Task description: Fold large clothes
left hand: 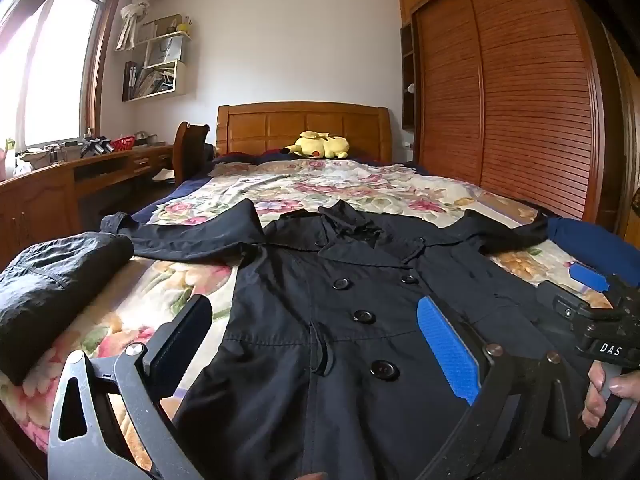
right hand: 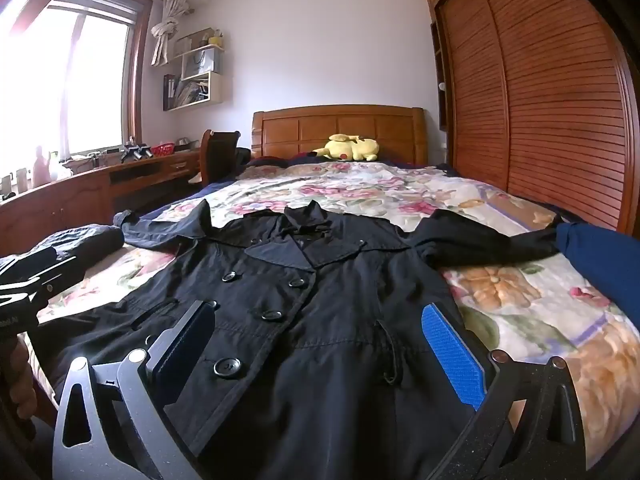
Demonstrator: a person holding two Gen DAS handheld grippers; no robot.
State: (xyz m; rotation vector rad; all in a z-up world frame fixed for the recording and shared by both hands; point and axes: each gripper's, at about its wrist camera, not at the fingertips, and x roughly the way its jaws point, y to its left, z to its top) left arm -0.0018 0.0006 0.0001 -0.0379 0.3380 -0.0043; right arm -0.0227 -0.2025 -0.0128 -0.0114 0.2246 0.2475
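Observation:
A black double-breasted coat (left hand: pixel 344 320) (right hand: pixel 304 300) lies spread front-up on the floral bedspread (left hand: pixel 340 188) (right hand: pixel 520 292), collar toward the headboard and both sleeves stretched out sideways. My left gripper (left hand: pixel 320 332) hovers above the coat's lower front, open wide, with nothing between its fingers. My right gripper (right hand: pixel 324 340) also stands open and empty over the coat's lower right side. In the left wrist view the right gripper's body (left hand: pixel 600 320) and a person's hand (left hand: pixel 604 392) show at the right edge.
A folded dark garment (left hand: pixel 56 284) (right hand: pixel 80 240) sits on the bed's left side. A yellow plush toy (left hand: pixel 320 145) (right hand: pixel 352 147) rests by the wooden headboard. A blue cloth (right hand: pixel 600 260) lies at the right. A wooden wardrobe (left hand: pixel 508 92) stands right, a desk (left hand: pixel 80 176) left.

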